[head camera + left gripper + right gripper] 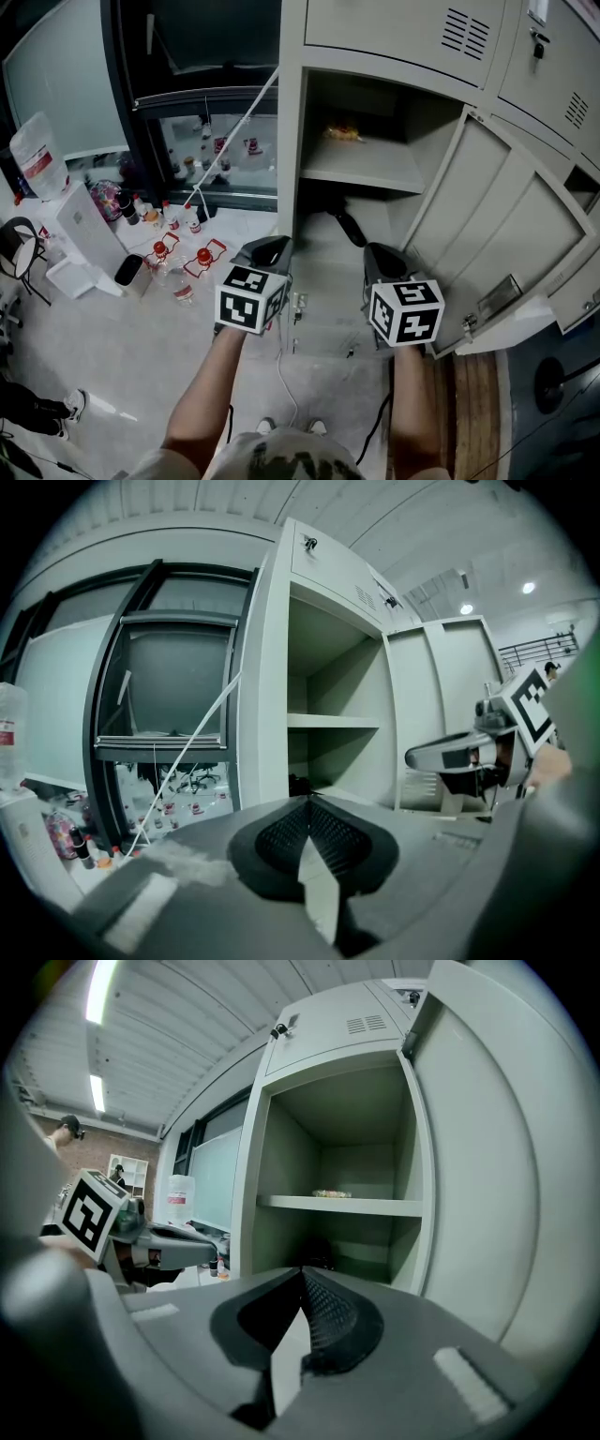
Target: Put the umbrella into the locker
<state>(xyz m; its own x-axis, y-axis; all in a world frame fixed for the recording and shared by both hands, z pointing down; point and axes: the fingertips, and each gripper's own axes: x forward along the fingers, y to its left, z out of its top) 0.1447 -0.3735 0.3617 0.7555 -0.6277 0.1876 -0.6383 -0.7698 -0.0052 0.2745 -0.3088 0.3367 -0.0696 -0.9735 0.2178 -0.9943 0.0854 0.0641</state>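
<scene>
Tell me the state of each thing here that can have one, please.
locker door: open, swung wide to the right.
left gripper: shut, nothing between its jaws.
right gripper: shut, nothing between its jaws.
shelf: holds one small packet.
umbrella: dark, folded, lying inside the locker below the shelf.

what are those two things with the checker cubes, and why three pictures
A person holds a tool in each hand: the left gripper and the right gripper, each bearing a marker cube. One picture comes from a camera on the person's head; the other two from cameras riding on the grippers. Both pairs of jaws are shut, holding nothing. Ahead stands an open locker: what looks like the umbrella lies under its shelf. Bottles stand on the floor at the left.
</scene>
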